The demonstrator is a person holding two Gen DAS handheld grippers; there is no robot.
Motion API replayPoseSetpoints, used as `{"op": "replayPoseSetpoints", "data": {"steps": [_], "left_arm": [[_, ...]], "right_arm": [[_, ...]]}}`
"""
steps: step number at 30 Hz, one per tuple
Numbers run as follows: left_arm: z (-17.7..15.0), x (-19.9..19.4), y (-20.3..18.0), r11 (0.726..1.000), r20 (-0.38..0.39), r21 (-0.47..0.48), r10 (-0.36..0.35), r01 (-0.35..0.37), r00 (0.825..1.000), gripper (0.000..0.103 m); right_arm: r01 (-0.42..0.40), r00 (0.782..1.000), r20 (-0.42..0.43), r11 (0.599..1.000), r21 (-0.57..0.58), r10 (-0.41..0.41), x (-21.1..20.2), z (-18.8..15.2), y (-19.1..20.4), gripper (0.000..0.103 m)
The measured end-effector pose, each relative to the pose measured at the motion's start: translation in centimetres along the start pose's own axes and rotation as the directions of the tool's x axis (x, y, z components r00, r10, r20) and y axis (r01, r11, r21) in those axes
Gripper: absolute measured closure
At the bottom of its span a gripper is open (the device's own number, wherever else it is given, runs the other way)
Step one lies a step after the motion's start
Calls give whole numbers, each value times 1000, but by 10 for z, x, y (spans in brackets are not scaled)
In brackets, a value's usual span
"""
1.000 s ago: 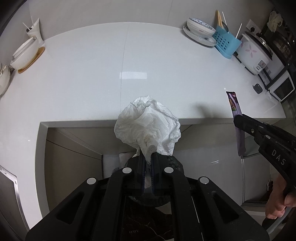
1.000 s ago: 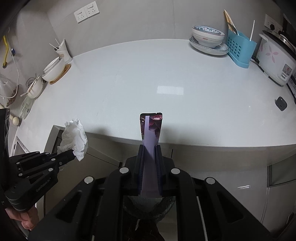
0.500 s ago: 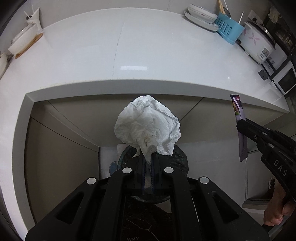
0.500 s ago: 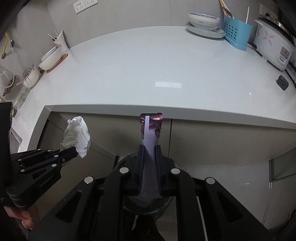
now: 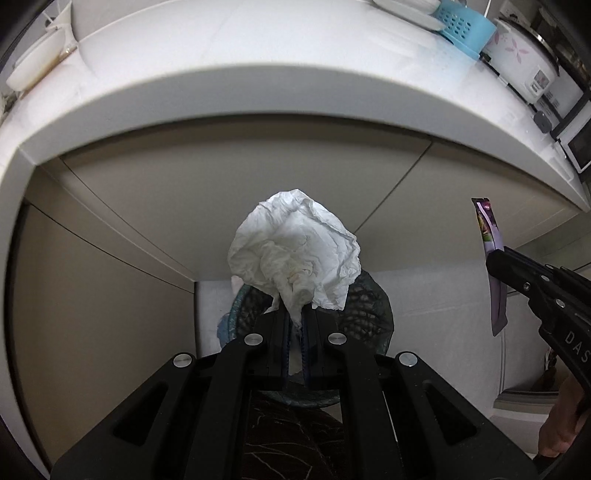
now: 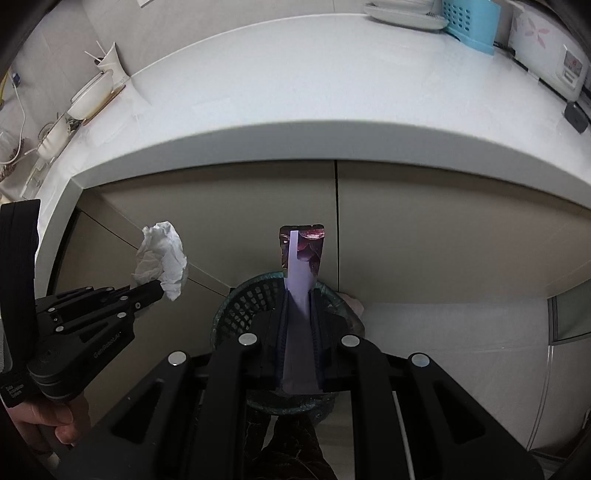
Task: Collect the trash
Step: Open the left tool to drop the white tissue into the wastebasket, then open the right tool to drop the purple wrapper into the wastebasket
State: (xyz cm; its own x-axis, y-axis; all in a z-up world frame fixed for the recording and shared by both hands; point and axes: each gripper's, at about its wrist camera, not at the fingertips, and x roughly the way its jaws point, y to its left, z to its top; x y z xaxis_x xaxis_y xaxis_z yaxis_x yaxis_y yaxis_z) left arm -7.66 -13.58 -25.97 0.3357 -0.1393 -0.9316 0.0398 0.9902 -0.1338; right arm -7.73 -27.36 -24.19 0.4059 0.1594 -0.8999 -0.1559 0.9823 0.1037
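My left gripper [image 5: 295,317] is shut on a crumpled white tissue [image 5: 295,247], which stands up from its tips over a dark mesh trash basket [image 5: 365,299] on the floor. My right gripper [image 6: 299,299] is shut on a flat purple snack wrapper [image 6: 301,258], upright above the same basket [image 6: 243,299]. In the right wrist view the left gripper [image 6: 157,288] holds the tissue [image 6: 162,254] at the left. The left wrist view shows the right gripper [image 5: 495,258] with the wrapper [image 5: 491,236] at the right edge. Both hang below the counter edge.
The white counter [image 6: 332,92] overhangs beige cabinet doors [image 6: 424,229] behind the basket. On it stand bowls [image 6: 92,96] at the left, a plate stack, a blue utensil holder [image 6: 469,22] and a rice cooker [image 6: 546,51] at the right. White floor lies beside the basket.
Both grippers have sunk from counter height to below its edge, still gripping tissue and wrapper. The counter has slid up in both views, and the basket has come into view beneath them.
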Motion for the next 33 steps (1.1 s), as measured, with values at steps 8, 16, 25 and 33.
{"op": "replayPoseSetpoints", "data": {"steps": [8, 16, 25, 33], "left_arm": [[-8, 27, -10, 999, -34, 53, 4, -2, 999, 99], [-16, 40, -14, 997, -67, 77, -23, 28, 997, 93], [-21, 51, -15, 997, -95, 79, -16, 23, 995, 63], [-16, 39, -2, 999, -47, 42, -23, 25, 999, 34]], "right_arm": [[14, 999, -45, 1000, 3, -14, 23, -13, -1, 92], [14, 998, -57, 1000, 16, -13, 27, -16, -3, 92], [18, 997, -74, 1000, 23, -16, 28, -19, -6, 92], [6, 997, -79, 1000, 13, -5, 33, -16, 4, 92]]}}
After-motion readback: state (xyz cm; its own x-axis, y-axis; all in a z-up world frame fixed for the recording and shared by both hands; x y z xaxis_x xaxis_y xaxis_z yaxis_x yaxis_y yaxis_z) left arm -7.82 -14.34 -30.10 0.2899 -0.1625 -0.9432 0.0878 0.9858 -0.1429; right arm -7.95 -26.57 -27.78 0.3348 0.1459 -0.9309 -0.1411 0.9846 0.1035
